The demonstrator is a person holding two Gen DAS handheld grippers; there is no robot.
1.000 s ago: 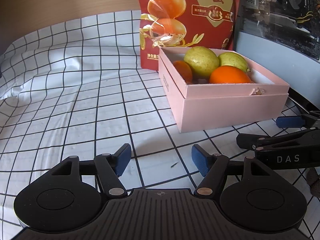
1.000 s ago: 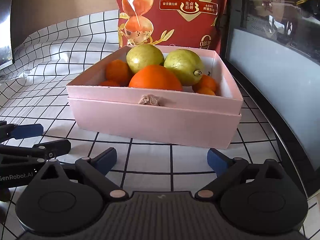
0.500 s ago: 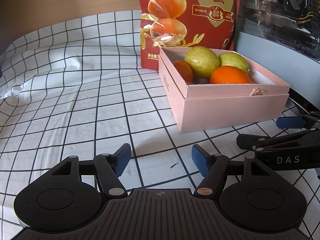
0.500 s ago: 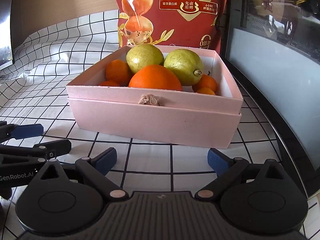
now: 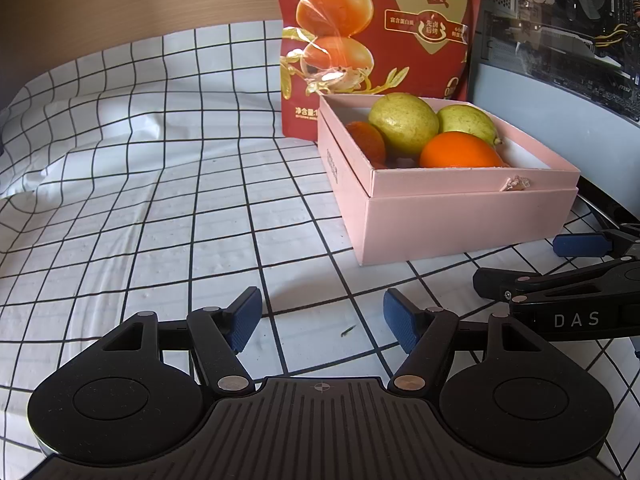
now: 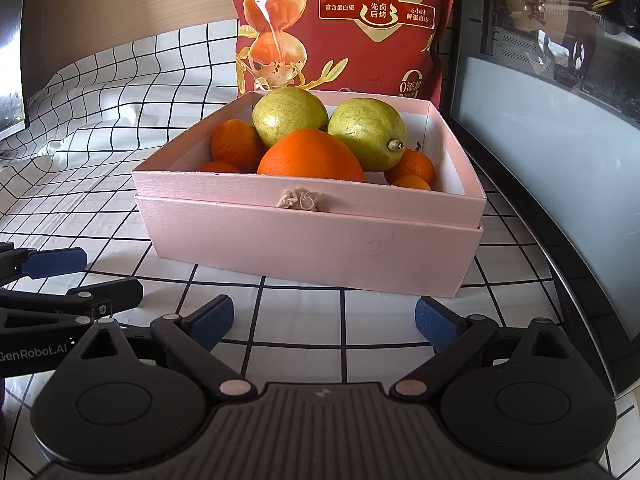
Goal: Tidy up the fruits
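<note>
A pink box (image 6: 312, 236) (image 5: 460, 216) rests on the checked cloth and holds fruit. A large orange (image 6: 310, 158) (image 5: 460, 152) lies at the front, two green pears (image 6: 290, 116) (image 6: 370, 130) behind it, and small mandarins (image 6: 234, 144) (image 6: 412, 166) at the sides. My right gripper (image 6: 324, 322) is open and empty, low over the cloth just in front of the box. My left gripper (image 5: 322, 320) is open and empty too, left of the box and nearer than it. Each gripper shows at the edge of the other's view.
A tall red snack bag (image 6: 344, 28) stands right behind the box. A dark glass computer case (image 6: 560, 128) runs along the right side. The black-and-white checked cloth (image 5: 140, 200) stretches out to the left, wrinkled near the back.
</note>
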